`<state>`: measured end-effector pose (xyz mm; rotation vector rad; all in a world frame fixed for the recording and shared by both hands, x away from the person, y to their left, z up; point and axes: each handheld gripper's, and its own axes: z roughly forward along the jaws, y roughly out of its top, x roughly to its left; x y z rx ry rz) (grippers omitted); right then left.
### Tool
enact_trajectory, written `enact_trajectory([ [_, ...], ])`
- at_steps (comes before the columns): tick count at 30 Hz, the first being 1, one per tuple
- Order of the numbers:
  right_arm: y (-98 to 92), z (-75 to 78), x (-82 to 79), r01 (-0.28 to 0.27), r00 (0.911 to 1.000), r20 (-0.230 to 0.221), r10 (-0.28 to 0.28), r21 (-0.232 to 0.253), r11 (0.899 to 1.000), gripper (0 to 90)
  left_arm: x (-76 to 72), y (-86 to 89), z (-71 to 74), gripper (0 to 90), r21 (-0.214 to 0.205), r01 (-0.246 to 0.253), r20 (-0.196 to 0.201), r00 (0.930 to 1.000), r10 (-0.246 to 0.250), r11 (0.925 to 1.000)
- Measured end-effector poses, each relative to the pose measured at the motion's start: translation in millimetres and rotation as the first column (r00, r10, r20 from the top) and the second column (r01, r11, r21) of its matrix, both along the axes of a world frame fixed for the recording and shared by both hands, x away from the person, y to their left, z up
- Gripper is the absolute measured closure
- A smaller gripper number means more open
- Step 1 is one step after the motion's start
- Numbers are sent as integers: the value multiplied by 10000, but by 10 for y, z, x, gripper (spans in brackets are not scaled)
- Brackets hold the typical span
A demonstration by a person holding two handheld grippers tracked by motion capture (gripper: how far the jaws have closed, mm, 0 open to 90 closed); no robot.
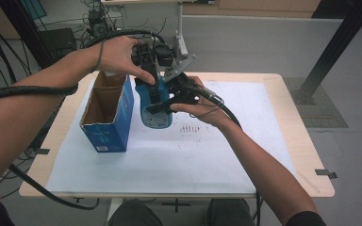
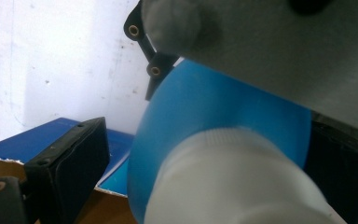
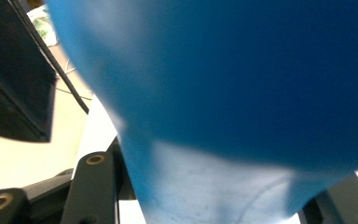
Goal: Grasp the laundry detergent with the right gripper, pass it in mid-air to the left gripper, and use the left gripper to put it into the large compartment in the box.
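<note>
Bottle: a blue plastic bottle with a white ribbed cap (image 1: 154, 110) hangs above the white paper sheet (image 1: 169, 155) on the wooden table (image 1: 306, 155), just beside an open blue cardboard box (image 1: 106, 113) — what does the high view say of the grip?

— High view: right gripper (image 1: 169, 101) clamped across the bottle's body from the right; left gripper (image 1: 151, 70) comes down on its top end. Bottle clear of the box, close to its right wall, not touching as far as can be seen.

— And the left gripper view?

— Left gripper view: white cap (image 2: 233, 182) and blue shoulder sit between the black jaws, one pad (image 2: 70, 158) at left standing apart from the cap. Whether the far jaw touches cannot be told, so its state stays undecided. Box rim shows below.

— The right gripper view?

— Right gripper view: blue wall of the bottle (image 3: 242, 84) pressed close between the jaws, closed on it.

— How far along?

— Judged from this, the bottle is out of the box and held; the cap is still on. Left, by the look of it: seize the cap and twist it off, or set the bottle down
</note>
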<state>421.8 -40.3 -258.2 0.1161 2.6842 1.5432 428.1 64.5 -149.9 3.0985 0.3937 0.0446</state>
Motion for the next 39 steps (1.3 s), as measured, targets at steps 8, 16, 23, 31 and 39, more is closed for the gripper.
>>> enact_trajectory([
  [8, -3, 8, -7, 79, 10000, 33, -79, -69, 9999, 441, -1, -15, 23, 50, -57, 29, 10, 10000, -29, 10000],
  [16, -14, 21, -13, 55, 10000, 21, -55, -20, 10000, 440, -12, -16, 32, 50, -143, 40, -38, 10000, -40, 9999],
  [23, -20, 31, -14, 18, 10000, -3, -18, 7, 10000, 441, -13, -12, 28, 51, -165, 34, -61, 10000, -35, 9999],
  [31, -11, 42, -12, 16, 10000, -3, -16, -36, 10000, 440, -16, 1, 48, 50, -222, 69, -7, 10000, -69, 9997],
  [39, 6, 44, -13, 15, 10000, 45, -14, -63, 10000, 440, -22, 29, 56, 50, -400, 6, 5, 10000, -6, 9992],
])
